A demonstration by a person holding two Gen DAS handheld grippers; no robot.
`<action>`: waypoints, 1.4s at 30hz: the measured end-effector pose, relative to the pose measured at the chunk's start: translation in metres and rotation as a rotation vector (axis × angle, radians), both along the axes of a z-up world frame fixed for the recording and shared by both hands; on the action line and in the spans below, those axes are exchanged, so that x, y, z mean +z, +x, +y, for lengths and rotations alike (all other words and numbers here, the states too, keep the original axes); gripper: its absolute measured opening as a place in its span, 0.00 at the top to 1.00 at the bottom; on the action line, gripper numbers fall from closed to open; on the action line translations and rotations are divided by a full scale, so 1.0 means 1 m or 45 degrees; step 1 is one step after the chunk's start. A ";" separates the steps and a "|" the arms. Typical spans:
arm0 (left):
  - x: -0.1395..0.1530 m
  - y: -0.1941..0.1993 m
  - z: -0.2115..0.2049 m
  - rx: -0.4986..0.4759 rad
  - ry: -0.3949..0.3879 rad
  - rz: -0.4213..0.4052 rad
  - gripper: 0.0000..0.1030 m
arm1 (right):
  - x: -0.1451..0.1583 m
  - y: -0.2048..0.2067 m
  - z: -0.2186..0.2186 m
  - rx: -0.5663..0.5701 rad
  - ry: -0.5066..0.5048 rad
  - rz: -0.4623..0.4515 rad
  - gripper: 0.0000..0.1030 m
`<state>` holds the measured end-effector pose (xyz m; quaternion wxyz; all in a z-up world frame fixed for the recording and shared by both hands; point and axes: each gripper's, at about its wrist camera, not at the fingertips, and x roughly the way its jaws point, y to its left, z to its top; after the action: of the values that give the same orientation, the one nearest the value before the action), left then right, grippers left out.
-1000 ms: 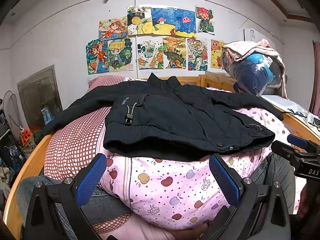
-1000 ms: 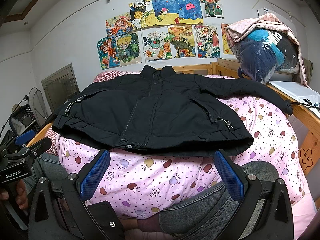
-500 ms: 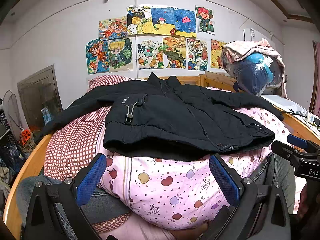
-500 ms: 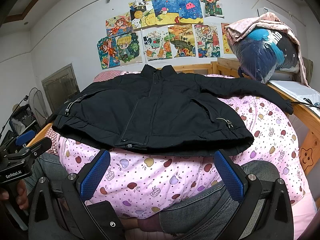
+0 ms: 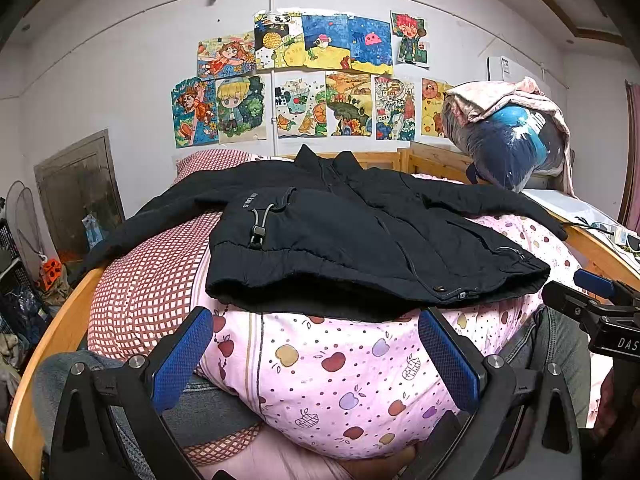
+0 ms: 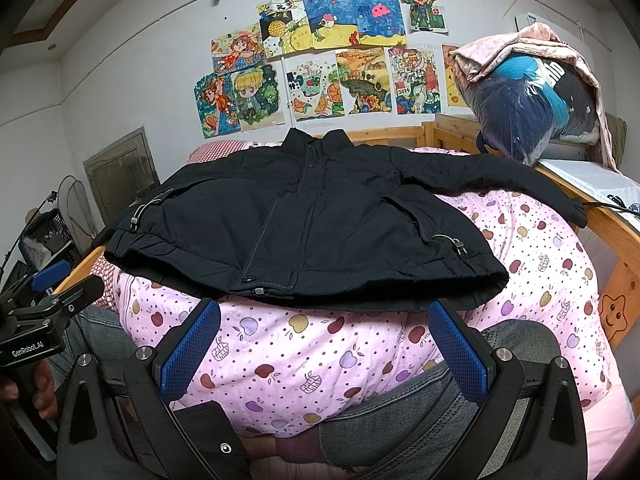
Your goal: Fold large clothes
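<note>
A black padded jacket (image 5: 340,236) (image 6: 320,216) lies spread flat, front up, on a pink apple-print quilt (image 5: 340,368) (image 6: 300,352), collar toward the wall and sleeves stretched out to both sides. My left gripper (image 5: 316,356) hovers open just short of the jacket's hem, with nothing between its blue pads. In the right wrist view my right gripper (image 6: 324,348) is open too, just below the hem's middle, empty. Each gripper shows at the edge of the other's view.
A red-checked pillow (image 5: 144,280) lies on the left of the wooden bed frame (image 6: 616,264). A bagged bundle of bedding (image 6: 532,108) sits at the back right. Children's drawings (image 5: 304,80) cover the wall. Clutter and a fan (image 6: 72,204) stand on the left. The person's jeans-clad legs (image 6: 420,412) are below.
</note>
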<state>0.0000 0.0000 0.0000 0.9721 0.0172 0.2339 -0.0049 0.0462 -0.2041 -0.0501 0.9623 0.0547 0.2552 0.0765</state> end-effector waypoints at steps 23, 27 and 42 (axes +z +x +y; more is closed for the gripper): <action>-0.004 0.007 0.002 0.005 -0.001 0.019 0.00 | -0.008 0.008 0.002 0.003 0.004 0.024 0.01; -0.007 0.015 -0.001 0.006 0.002 0.039 0.00 | -0.017 0.018 0.003 0.001 0.007 0.052 0.01; 0.026 0.090 -0.004 0.042 0.067 0.054 0.00 | -0.009 0.078 -0.017 -0.082 -0.035 0.078 0.01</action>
<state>0.0896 -0.0036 0.0259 0.9661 0.0387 0.2546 0.0169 0.1244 -0.2211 -0.0590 0.9567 0.0521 0.2836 0.0404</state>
